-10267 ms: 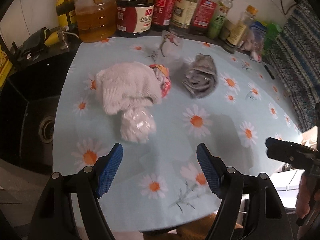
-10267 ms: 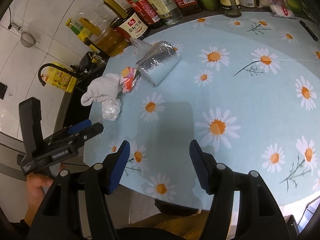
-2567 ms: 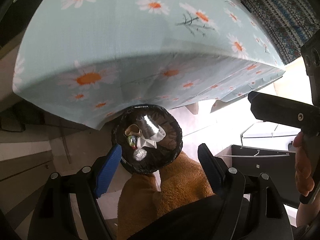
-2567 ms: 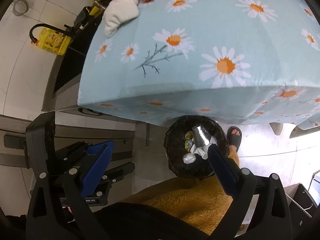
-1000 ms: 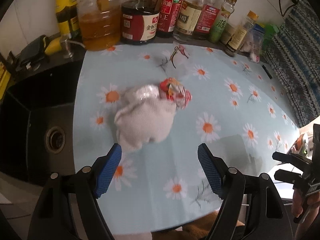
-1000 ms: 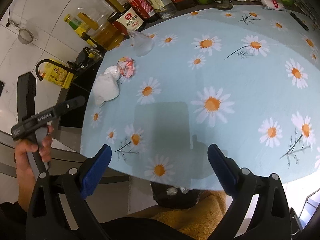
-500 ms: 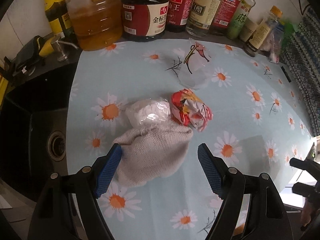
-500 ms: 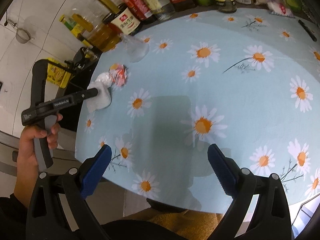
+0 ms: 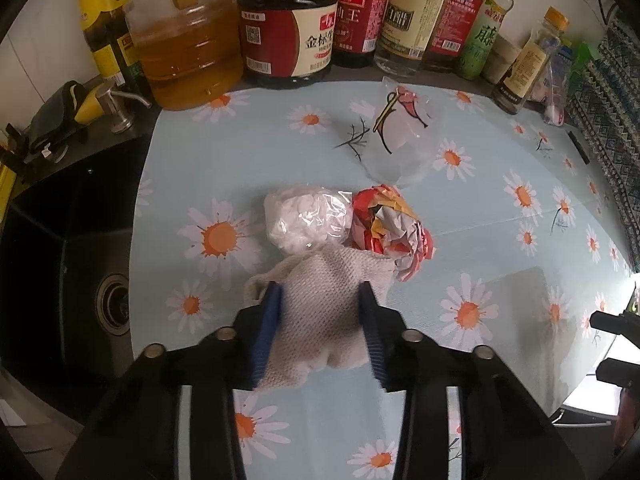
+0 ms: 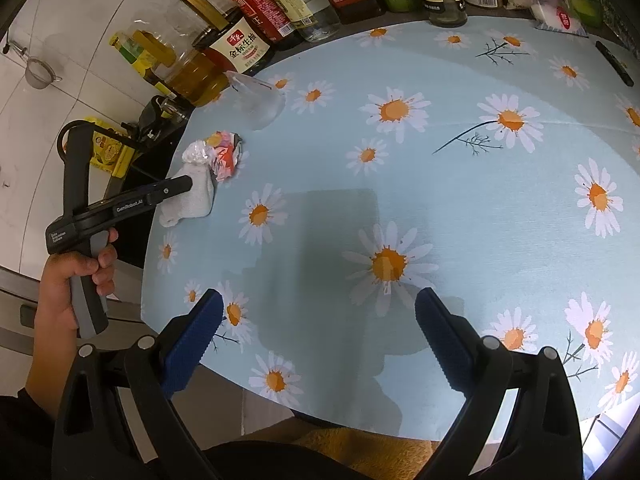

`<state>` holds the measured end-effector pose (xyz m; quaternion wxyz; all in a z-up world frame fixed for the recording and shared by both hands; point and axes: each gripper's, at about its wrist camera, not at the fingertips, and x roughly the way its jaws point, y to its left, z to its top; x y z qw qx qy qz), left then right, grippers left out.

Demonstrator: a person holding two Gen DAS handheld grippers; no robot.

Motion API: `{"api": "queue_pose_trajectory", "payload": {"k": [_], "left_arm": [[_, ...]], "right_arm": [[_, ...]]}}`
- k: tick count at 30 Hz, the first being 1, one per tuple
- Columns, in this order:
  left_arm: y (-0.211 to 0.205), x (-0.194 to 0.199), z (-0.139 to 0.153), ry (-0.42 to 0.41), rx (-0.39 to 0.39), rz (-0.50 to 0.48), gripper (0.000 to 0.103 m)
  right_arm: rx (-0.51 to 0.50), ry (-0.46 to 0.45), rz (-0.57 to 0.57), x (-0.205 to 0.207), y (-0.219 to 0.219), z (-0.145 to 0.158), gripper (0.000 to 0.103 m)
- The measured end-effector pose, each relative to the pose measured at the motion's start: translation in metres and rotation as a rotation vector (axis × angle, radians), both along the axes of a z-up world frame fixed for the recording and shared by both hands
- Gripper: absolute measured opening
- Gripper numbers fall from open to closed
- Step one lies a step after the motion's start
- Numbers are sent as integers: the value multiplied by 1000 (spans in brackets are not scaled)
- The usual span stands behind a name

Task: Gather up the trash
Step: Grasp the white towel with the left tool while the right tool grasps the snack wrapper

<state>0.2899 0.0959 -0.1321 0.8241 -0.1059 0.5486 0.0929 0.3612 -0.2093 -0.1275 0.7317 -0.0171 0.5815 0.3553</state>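
A white knitted cloth (image 9: pixel 320 312) lies on the daisy tablecloth (image 9: pixel 500 240). My left gripper (image 9: pixel 320 320) has its blue pads closed against both sides of the cloth. Just beyond it lie a clear bag of white crumpled paper (image 9: pixel 306 220) and a crumpled red and yellow wrapper (image 9: pixel 390 228). A clear plastic bag with red print (image 9: pixel 400 136) lies farther back. In the right wrist view the left gripper (image 10: pixel 188 186) sits on the cloth (image 10: pixel 192 200) at the table's left edge. My right gripper (image 10: pixel 320 332) is open and empty over the table's near edge.
A row of oil and sauce bottles (image 9: pixel 288 28) stands along the back of the table. A black sink (image 9: pixel 80 260) lies left of the table. A patterned fabric (image 9: pixel 616 120) is at the right. A black pen (image 10: pixel 614 62) lies at the far right.
My left gripper has moved forward and down onto the white cloth and its jaws have closed in on it. My right gripper has stayed open near the table's front edge.
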Motion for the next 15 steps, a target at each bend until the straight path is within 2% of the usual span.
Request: {"api": "queue_pose_trajectory", "payload": {"k": [8, 15], "left_arm": [[0, -15, 9, -41, -30, 2, 29], [-2, -38, 21, -91, -76, 38, 29]], "right_arm": [[7, -2, 23, 0, 12, 1, 96], [2, -15, 88, 4, 36, 4, 96]]}}
